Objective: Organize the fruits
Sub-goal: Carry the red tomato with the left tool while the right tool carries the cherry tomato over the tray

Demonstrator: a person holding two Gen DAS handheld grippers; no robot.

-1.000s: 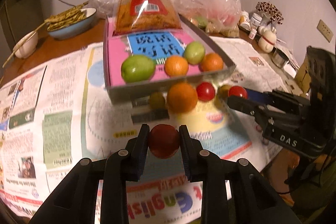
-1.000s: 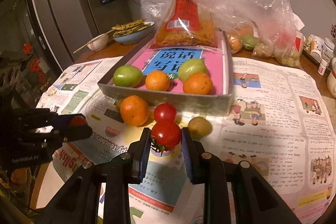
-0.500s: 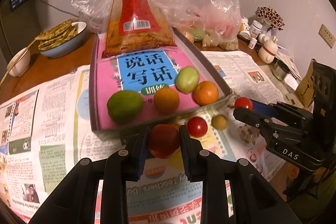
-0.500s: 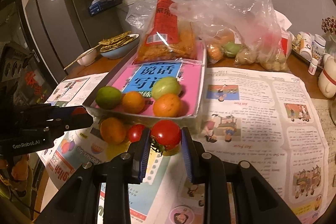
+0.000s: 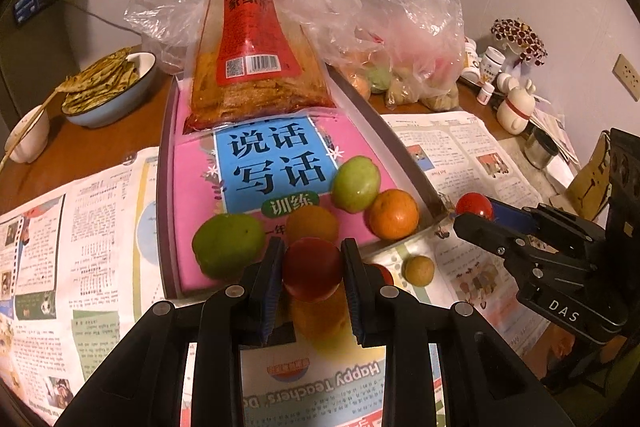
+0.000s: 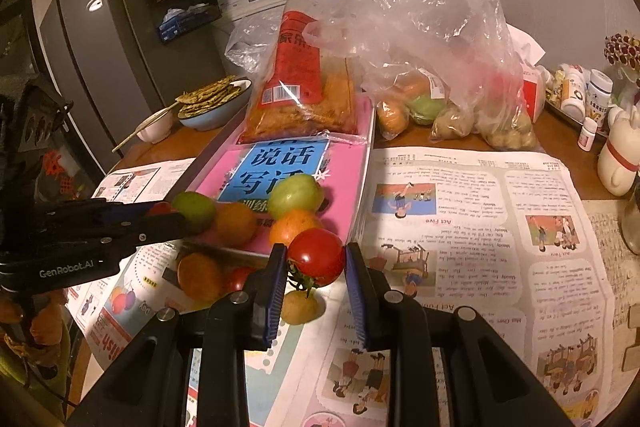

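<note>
Left wrist view, bottom centre: the left gripper is clamped on a red tomato, both pads pressed against its sides. Right of centre, the right gripper pinches a second tomato at its tips. Right wrist view, lower centre: the same second tomato, stem downward, sits tight between the blue pads. Below the grippers, on the newspaper, lie an orange, another red tomato and a small yellowish fruit. Centre: a shallow box lined with a pink book holds two green fruits and two oranges. Upper centre: a red-labelled snack bag leans on the box's far end, with clear plastic bags of produce behind.
</note>
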